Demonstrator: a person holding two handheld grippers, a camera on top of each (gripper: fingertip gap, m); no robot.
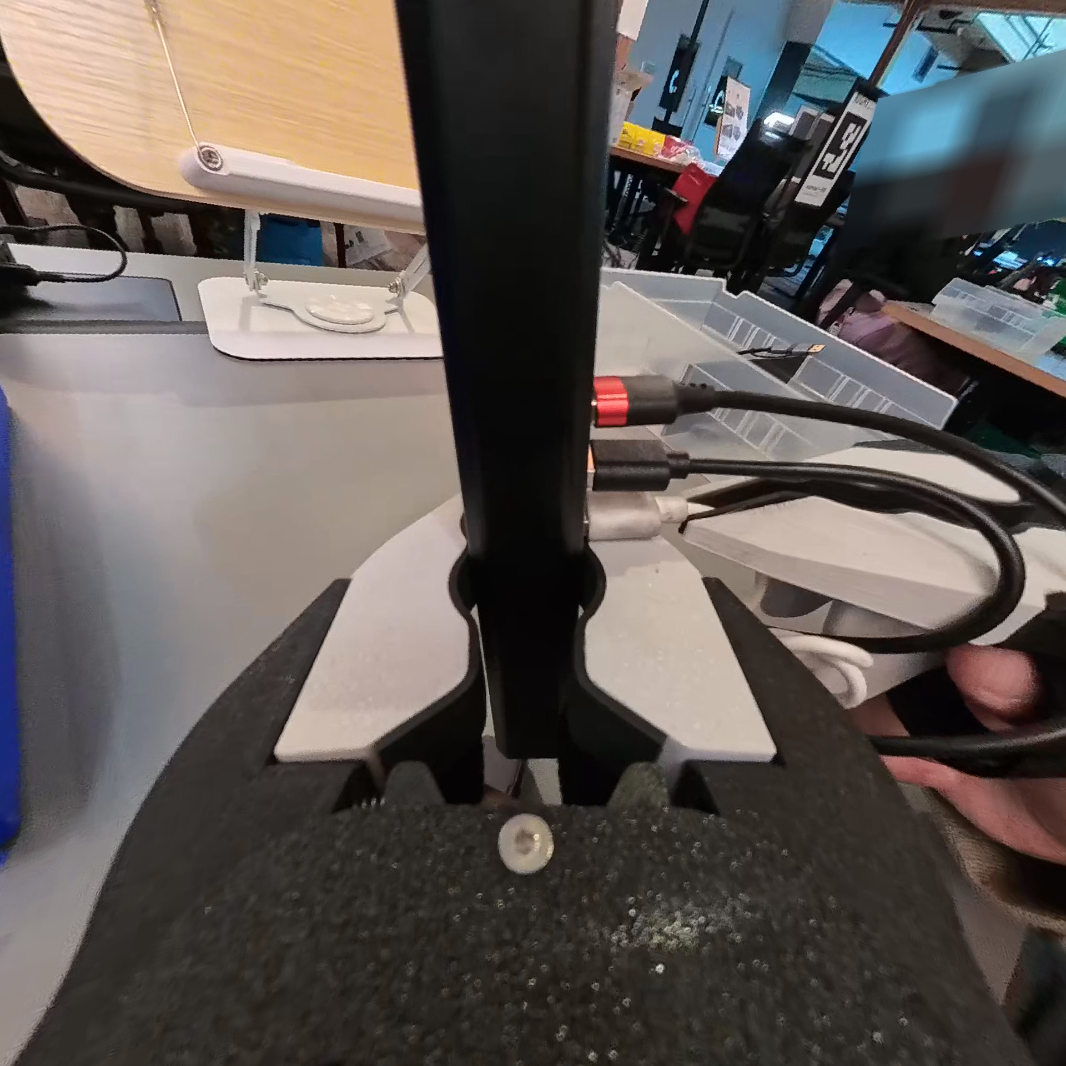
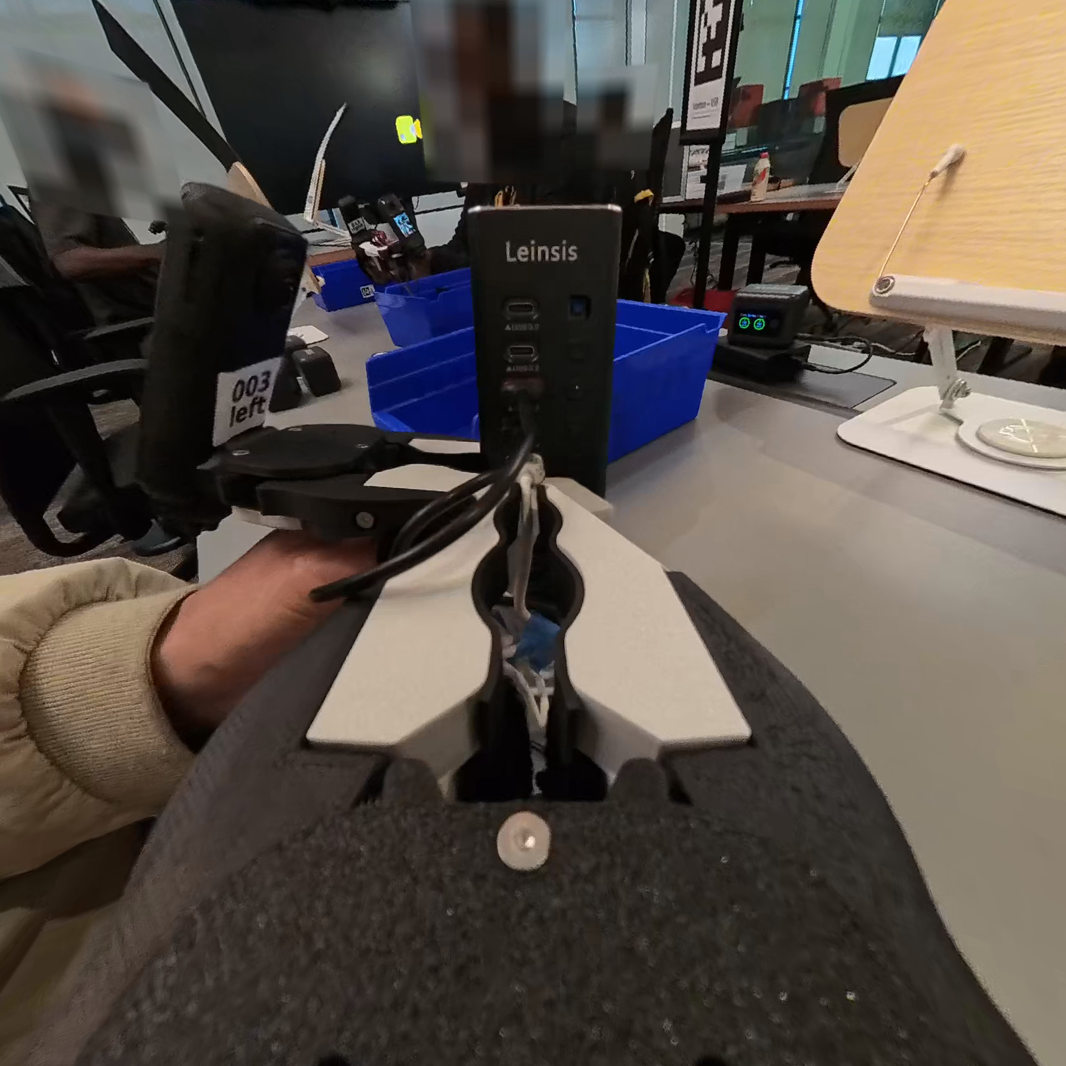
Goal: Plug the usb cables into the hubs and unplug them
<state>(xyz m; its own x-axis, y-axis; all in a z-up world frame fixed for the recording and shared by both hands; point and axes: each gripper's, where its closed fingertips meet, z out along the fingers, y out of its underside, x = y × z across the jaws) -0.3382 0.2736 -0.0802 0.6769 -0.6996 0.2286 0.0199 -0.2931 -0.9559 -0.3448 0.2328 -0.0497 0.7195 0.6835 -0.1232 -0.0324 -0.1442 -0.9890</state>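
Left wrist view: upright black hub pinched in left tongs, right tongs pinching white plug.

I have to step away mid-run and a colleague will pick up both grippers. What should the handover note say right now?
Left gripper: shut on the black hub, holding it upright over the grey table.
Right gripper: shut on the white cable, right at the hub's lower ports.
Plugged into the hub's side: the red-collared plug, the black plug, and the white plug lowest. Whether the white one is fully seated cannot be told.
The hub's two upper ports are free. One loose cable lies in the clear bin.
Left: finish with the white plug, then unplug the others.
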